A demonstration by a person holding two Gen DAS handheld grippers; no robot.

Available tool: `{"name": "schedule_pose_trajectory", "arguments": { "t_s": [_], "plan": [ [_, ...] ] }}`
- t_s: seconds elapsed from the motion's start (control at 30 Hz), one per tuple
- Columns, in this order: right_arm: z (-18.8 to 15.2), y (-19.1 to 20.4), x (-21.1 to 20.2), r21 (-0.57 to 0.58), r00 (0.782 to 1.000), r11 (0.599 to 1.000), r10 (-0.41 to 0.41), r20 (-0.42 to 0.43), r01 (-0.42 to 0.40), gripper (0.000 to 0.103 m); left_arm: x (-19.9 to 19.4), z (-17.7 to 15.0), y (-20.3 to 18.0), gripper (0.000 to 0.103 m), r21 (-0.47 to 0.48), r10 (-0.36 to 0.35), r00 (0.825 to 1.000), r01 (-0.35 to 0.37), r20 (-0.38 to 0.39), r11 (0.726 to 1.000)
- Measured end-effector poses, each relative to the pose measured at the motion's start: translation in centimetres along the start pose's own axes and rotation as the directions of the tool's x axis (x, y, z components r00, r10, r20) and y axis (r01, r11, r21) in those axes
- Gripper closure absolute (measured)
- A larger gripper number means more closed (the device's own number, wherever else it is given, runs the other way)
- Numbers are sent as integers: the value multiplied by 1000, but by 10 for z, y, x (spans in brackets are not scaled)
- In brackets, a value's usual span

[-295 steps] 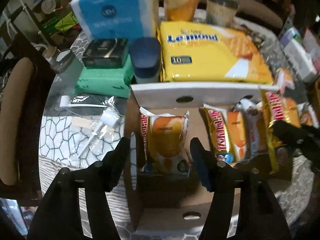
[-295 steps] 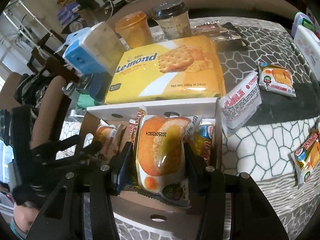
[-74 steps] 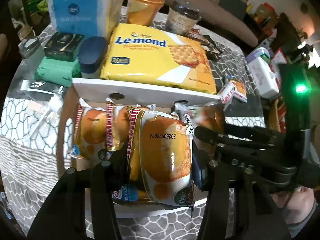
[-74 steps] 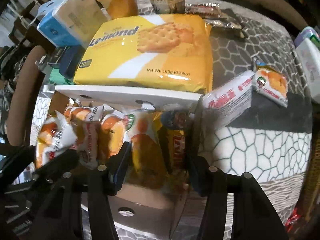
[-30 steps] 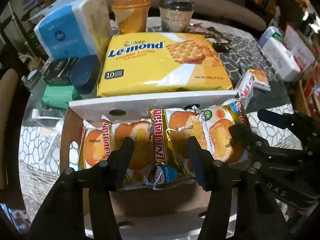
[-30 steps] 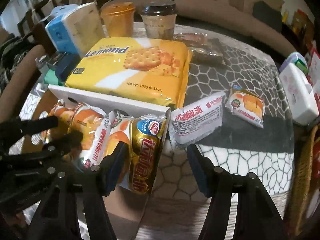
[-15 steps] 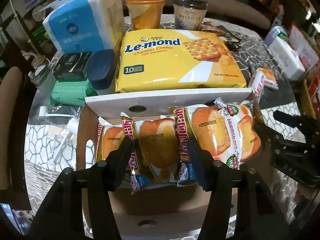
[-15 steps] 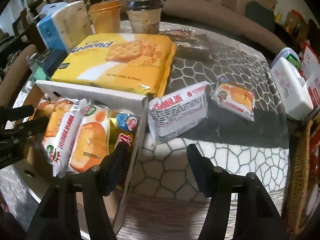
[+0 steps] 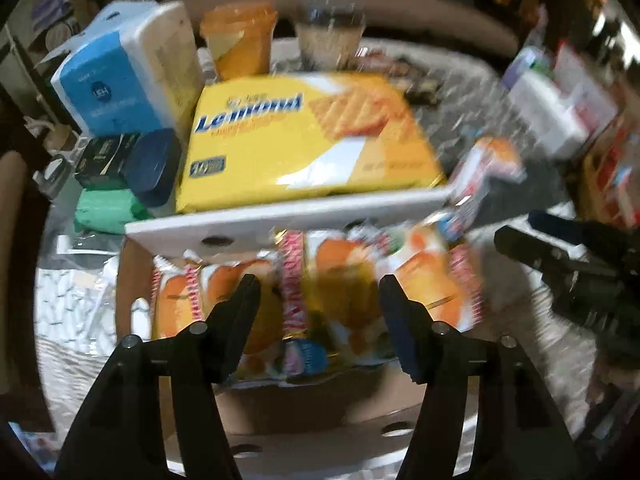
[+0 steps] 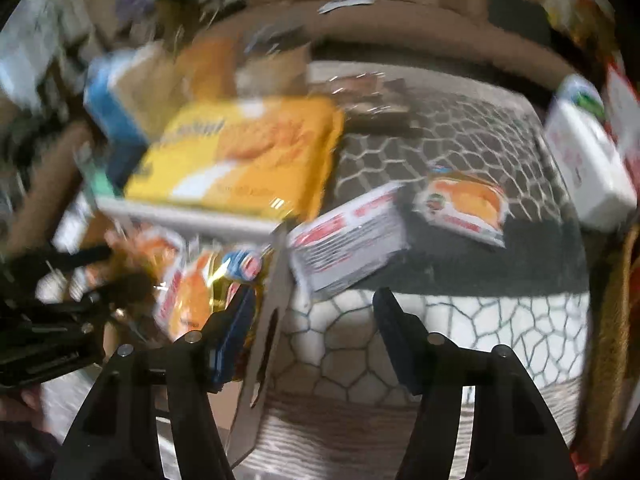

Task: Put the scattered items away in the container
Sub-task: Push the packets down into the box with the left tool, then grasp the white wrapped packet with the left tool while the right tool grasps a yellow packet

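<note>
- We judge the box [image 9: 288, 216] nearly packed: a row of orange cake packets [image 9: 332, 280] stands inside it, just under and ahead of our left claw [image 9: 316, 312]
- Two items look left out on the table [image 10: 440, 332]: a white and red snack pack [image 10: 348, 236] leaning against the box's outer wall, just ahead of our right claw [image 10: 314, 320], and an orange cake packet [image 10: 466, 204] farther ahead and to that claw's right
- The step in hand, as we read it, is the switch from dropping off to fetching; our right claw is outside the box, over bare table
- Next move calls for bringing the right claw forward over the white and red pack, straddling it across its narrow side and closing gently, since the soft wrapper may slip or crush
- Left claw: jaws about half apart and just widened, nothing pinched; the packets lie beyond the tips, and through the blur we cannot tell whether the tips brush them
- Right claw: jaws about half apart, empty; its left finger [image 10: 236, 320] sits close by the box's side wall, the right finger hangs over the table
- The big yellow cracker bag [image 9: 308, 140] lies behind the box, well ahead of both claws
</note>
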State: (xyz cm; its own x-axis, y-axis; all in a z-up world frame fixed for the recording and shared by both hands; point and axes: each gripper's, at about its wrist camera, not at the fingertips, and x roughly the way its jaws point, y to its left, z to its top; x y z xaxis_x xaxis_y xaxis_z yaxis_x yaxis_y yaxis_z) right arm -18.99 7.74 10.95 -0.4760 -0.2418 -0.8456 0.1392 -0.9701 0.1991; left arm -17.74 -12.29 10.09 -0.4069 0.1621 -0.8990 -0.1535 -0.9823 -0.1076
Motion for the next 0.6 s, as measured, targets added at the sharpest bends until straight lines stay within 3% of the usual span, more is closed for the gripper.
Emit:
{"name": "schedule_pose_trajectory", "arguments": {
  "t_s": [0.07,0.23,0.3,0.4,0.6],
  "plan": [
    [11,-28,-16,57,1000,998,-1,24,0,39,-10,4,-10,30,3,-68,997,68,30,998],
    [39,-91,-29,193,1000,981,-21,18,17,28,-12,25,-63,28,152,-115,991,103,72,983],
    [44,-106,-26,229,1000,973,-21,8,19,25,0,35,-90,28,230,-99,994,83,56,970],
    [51,-123,-11,273,999,961,-36,-29,43,24,23,49,-128,28,352,-19,998,-3,59,936],
    [63,-153,30,368,997,930,31,-69,-4,24,71,67,-157,28,453,72,997,-69,11,889]
  ]
}}
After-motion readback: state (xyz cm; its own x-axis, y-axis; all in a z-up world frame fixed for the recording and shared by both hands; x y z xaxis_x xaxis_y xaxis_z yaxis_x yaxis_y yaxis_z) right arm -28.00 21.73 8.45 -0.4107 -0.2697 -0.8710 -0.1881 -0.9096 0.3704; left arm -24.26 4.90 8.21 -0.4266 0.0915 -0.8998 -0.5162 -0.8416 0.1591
